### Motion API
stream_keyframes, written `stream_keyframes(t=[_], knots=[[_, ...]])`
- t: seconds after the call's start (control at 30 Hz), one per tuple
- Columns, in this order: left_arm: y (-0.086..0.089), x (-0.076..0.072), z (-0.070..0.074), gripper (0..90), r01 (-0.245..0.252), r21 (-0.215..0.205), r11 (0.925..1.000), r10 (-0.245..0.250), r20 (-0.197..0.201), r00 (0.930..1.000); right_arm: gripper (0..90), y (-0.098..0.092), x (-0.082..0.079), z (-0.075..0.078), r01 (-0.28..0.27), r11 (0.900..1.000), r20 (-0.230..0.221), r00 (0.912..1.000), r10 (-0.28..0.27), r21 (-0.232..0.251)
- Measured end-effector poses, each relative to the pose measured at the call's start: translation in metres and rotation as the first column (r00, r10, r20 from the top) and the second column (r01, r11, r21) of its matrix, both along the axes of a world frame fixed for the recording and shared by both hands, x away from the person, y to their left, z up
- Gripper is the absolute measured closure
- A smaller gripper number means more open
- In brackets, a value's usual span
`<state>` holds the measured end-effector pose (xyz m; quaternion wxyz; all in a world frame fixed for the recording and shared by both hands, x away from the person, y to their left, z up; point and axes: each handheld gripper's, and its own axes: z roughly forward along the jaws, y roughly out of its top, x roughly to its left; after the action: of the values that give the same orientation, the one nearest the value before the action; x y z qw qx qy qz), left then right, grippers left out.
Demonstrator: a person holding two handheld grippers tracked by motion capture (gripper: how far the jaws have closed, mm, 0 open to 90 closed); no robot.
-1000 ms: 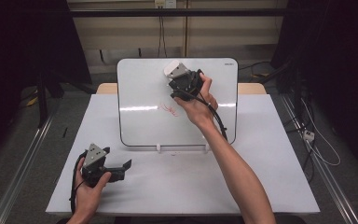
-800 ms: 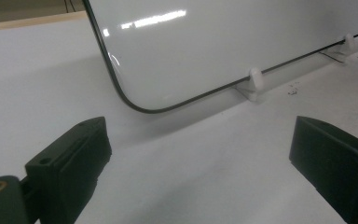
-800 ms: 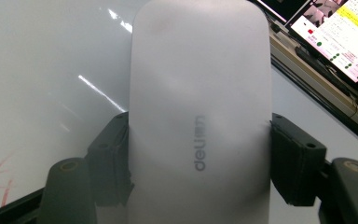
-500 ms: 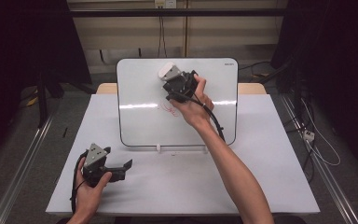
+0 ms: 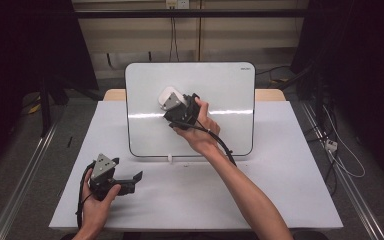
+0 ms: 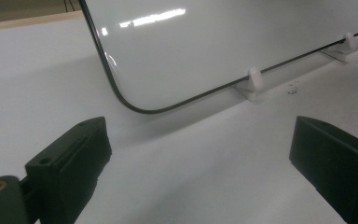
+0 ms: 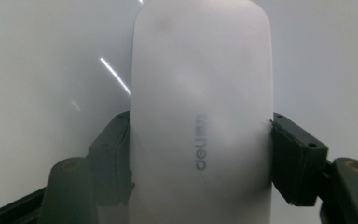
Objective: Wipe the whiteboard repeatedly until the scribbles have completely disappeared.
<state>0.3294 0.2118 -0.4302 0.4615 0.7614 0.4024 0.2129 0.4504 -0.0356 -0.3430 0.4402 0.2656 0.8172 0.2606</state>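
Moved: your right tool point(image 5: 172, 106) has come down and toward the left across the whiteboard point(image 5: 230, 90) since the earlier frames, carrying the eraser with it; your left tool point(image 5: 132, 179) has stayed where it was
Eraser look: the eraser point(image 7: 200, 112) is a pale, off-white block with rounded ends, long and smooth, with faint grey lettering printed along its back
Eraser material: matte plastic shell with no sheen
Board: white glossy panel with rounded corners and a thin dark rim, standing tilted back on small white clips point(image 6: 255, 77); a bright strip of light reflects across it
Surface: the surface point(image 5: 290, 165) is covered in plain white sheet, flat and matte
Right tool state: your right tool's black jaws are clamped on the eraser's two long sides
Eraser place: it sits between those jaws, its far end reaching past them, held against the upper left part of the whiteboard face
Left tool state: your left tool's jaws stand wide apart with nothing between them, low over the surface near the board's lower left corner
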Motion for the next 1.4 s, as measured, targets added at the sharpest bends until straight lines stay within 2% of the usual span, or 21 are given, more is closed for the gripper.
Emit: stream_keyframes(t=[0.1, 0.17, 0.3, 0.33, 0.37, 0.47, 0.63, 0.77, 0.87, 1.27, 1.37, 1.4], knots=[[0.000, 0.000, 0.000, 4.8, 0.000, -0.001, 1.0000, 0.000, 0.000, 1.0000, 31.8, 0.003, -0.004, -0.005, -0.003, 1.000, 0.002, 1.0000, 0.003, 0.000], [0.000, 0.000, 0.000, 4.8, 0.000, 0.006, 1.0000, 0.000, -0.004, 1.0000, 31.8, 0.007, -0.009, -0.011, -0.023, 0.999, 0.003, 0.9997, 0.023, -0.032], [-0.002, 0.000, 0.000, 4.8, 0.000, 0.000, 1.0000, 0.000, -0.002, 1.0000, 31.8, 0.012, -0.014, -0.018, -0.032, 0.999, 0.000, 0.9995, 0.032, -0.023], [-0.002, 0.000, 0.000, 4.8, 0.000, 0.000, 1.0000, 0.000, -0.002, 1.0000, 31.8, 0.012, -0.016, -0.019, -0.038, 0.998, 0.000, 0.9993, 0.038, -0.040], [-0.002, 0.000, -0.001, 4.8, 0.001, -0.002, 1.0000, -0.001, -0.001, 1.0000, 31.8, 0.014, -0.017, -0.021, -0.039, 0.999, -0.001, 0.9992, 0.039, -0.032], [-0.002, 0.000, -0.001, 4.8, 0.000, -0.002, 1.0000, 0.000, -0.001, 1.0000, 31.8, 0.017, -0.022, -0.027, -0.052, 0.997, -0.003, 0.9987, 0.052, -0.049], [-0.001, 0.000, 0.000, 4.8, 0.004, 0.007, 1.0000, -0.004, -0.003, 1.0000, 31.8, 0.017, -0.023, -0.028, -0.061, 0.997, 0.004, 0.9981, 0.062, -0.049], [0.001, -0.001, -0.001, 4.8, -0.007, -0.003, 1.0000, 0.007, -0.006, 1.0000, 31.8, 0.015, -0.022, -0.027, -0.066, 0.996, 0.001, 0.9978, 0.066, -0.056], [0.002, -0.001, 0.000, 4.8, -0.009, -0.003, 1.0000, 0.009, 0.000, 1.0000, 31.8, 0.010, -0.019, -0.023, -0.052, 0.998, 0.005, 0.9986, 0.052, -0.038], [0.003, -0.002, 0.000, 4.8, -0.012, -0.006, 0.9999, 0.012, 0.000, 0.9999, 31.8, -0.028, 0.002, 0.006, 0.033, 0.999, 0.009, 0.9994, -0.034, 0.016], [0.003, -0.002, 0.000, 4.8, -0.013, -0.006, 0.9999, 0.013, 0.000, 0.9999, 31.8, -0.038, 0.005, 0.011, 0.055, 0.998, 0.008, 0.9984, -0.056, 0.043], [0.003, -0.002, 0.000, 4.8, -0.013, -0.006, 0.9999, 0.013, 0.000, 0.9999, 31.8, -0.039, 0.005, 0.011, 0.049, 0.998, 0.011, 0.9987, -0.049, 0.034]])
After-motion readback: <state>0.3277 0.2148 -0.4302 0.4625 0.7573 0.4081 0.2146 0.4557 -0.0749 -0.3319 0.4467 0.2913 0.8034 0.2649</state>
